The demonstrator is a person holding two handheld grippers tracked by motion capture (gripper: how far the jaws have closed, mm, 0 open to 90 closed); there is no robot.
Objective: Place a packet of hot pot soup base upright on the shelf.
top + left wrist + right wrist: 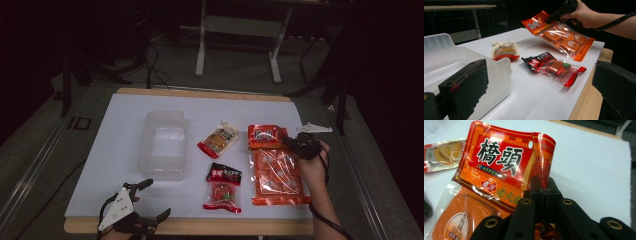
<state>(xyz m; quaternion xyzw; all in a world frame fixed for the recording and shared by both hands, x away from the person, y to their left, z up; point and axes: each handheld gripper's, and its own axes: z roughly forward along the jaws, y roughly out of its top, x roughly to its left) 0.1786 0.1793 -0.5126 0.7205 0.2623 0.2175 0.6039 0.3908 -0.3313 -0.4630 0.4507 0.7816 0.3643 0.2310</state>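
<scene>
Jaws of the right tool (543, 195) were clamped on the orange hotpot-base packet (276, 170) at right of frame; the clear plastic tub (164, 145) lay leftward, beside the open left tool (150, 200).

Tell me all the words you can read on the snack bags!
"橋頭": big black letters on the red top of the large orange packet, which the right gripper is pinching.
"重庆" and "老火…": smaller print just below; the rest is hidden behind the jaws.
Red and black packet: white letters, too blurred to read.
Spouted pouch: print too small to read.
</scene>
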